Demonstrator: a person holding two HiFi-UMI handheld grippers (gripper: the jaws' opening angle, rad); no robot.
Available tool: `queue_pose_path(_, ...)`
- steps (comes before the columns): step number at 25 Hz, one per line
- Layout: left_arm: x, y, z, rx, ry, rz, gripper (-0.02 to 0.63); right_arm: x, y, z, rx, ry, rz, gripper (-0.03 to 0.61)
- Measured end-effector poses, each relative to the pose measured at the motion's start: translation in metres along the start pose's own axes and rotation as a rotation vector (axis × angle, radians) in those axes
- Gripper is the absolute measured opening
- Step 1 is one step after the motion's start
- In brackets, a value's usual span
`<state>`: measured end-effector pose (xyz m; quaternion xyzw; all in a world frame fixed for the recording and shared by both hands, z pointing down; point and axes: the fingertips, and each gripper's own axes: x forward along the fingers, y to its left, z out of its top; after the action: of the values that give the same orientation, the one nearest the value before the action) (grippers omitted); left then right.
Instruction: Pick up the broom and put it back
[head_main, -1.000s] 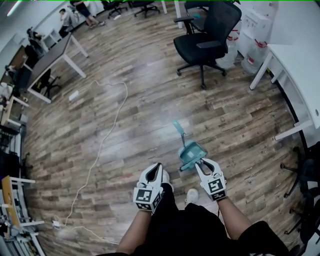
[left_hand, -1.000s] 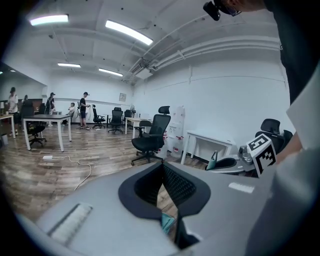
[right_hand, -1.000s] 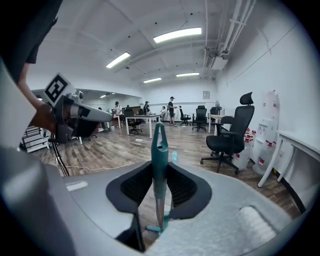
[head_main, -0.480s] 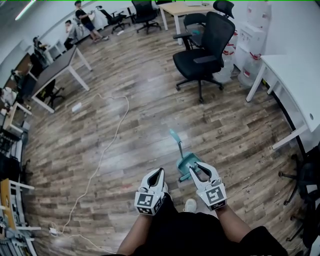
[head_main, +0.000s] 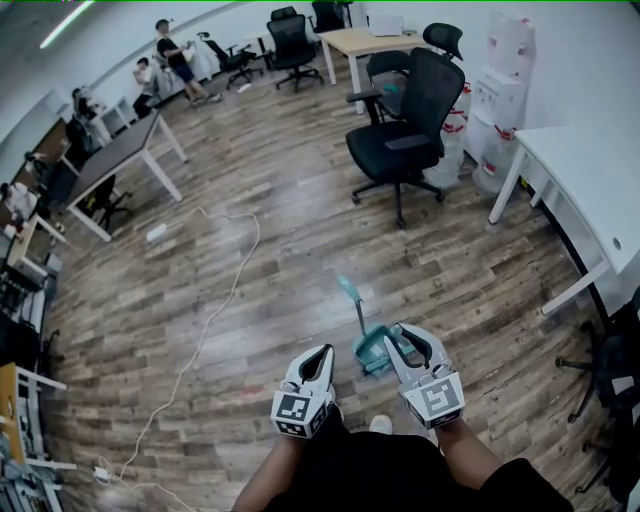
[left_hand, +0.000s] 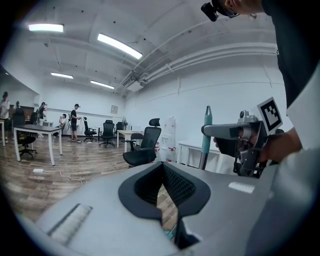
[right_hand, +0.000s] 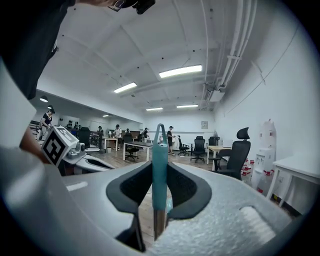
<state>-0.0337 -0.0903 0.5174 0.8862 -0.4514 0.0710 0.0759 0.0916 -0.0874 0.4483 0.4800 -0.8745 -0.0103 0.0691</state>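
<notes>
Pinched high on its handle by the right gripper (right_hand: 159, 172) alone, the left gripper (left_hand: 161, 172) being pressed together empty, the broom (head_main: 353, 302) could be swung loose and dropped.

A wood-plank floor (head_main: 280, 230) carries everything. A white cable (head_main: 225, 300) snakes across its left side, from a small white box (head_main: 156, 233) down to a power strip (head_main: 100, 472) at the near left. A black office chair (head_main: 405, 125) stands far right, water jugs (head_main: 490, 165) just beyond it. A grey-topped table (head_main: 120, 160) stands far left, a white desk (head_main: 590, 190) at the right edge.
</notes>
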Motion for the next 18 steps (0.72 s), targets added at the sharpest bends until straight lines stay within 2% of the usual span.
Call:
queue_pose_path(6, 0.001, -0.012, 0.029, 0.041, -0.057, -0.041, 0.017, -0.002, -0.003, 0.024, -0.038, -0.069, 0.013, 0.092)
queue_pose_path(13, 0.0, -0.025, 0.061, 0.099, -0.134, -0.053, 0.017, -0.007, -0.015, 0.048, -0.023, -0.121, -0.008, 0.092)
queue_pose_path(18, 0.001, -0.026, 0.068, 0.088, -0.149, -0.05, 0.017, -0.01, -0.028, 0.059, -0.001, -0.147, -0.031, 0.092)
